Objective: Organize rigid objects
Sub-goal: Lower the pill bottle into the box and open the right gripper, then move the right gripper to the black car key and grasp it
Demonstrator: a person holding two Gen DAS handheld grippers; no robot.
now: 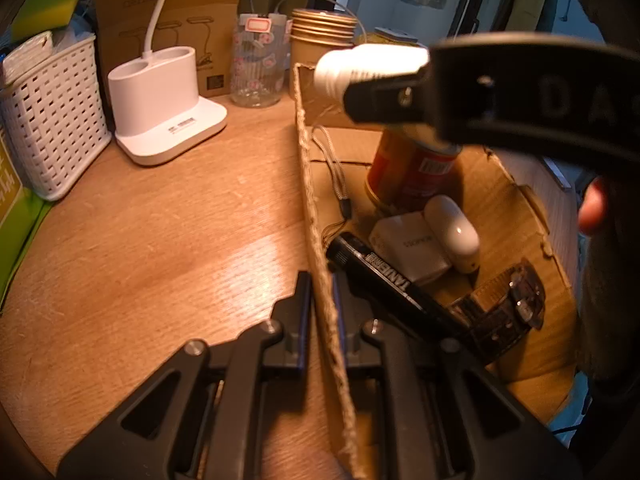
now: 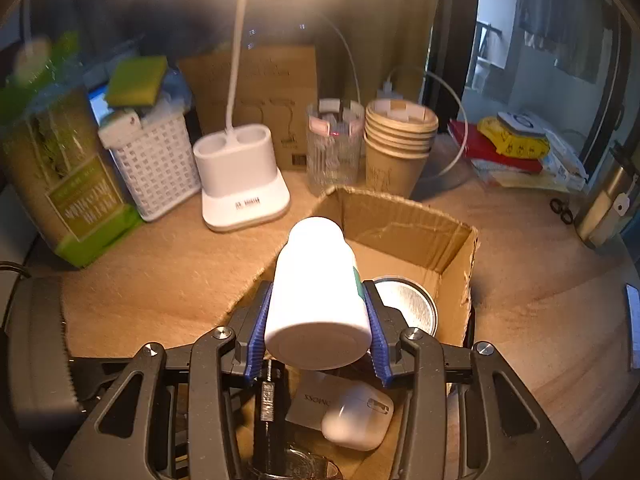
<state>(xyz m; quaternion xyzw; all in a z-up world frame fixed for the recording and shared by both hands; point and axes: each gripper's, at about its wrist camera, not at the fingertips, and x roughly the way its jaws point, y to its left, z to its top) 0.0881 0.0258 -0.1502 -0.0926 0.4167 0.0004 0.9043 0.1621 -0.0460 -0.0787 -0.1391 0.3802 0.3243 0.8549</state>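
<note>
Gripping the near wall of the cardboard box (image 1: pixel 308 184), the left gripper (image 1: pixel 321 280) has its fingers pressed together on the cardboard edge, one inside, one outside. Right gripper (image 2: pixel 319 312) pinches a white bottle (image 2: pixel 316 296) between blue pads, held lying along the fingers above the box's open top. Inside the box: red can (image 1: pixel 408 168) upright at the back, black marker (image 1: pixel 384 276) along the near wall, white charger (image 1: pixel 412 248), white earbud case (image 1: pixel 452 232) (touching the charger), wristwatch (image 1: pixel 508 300). White lamp base (image 1: pixel 160 100) stands well apart on the wooden table (image 1: pixel 160 232).
</note>
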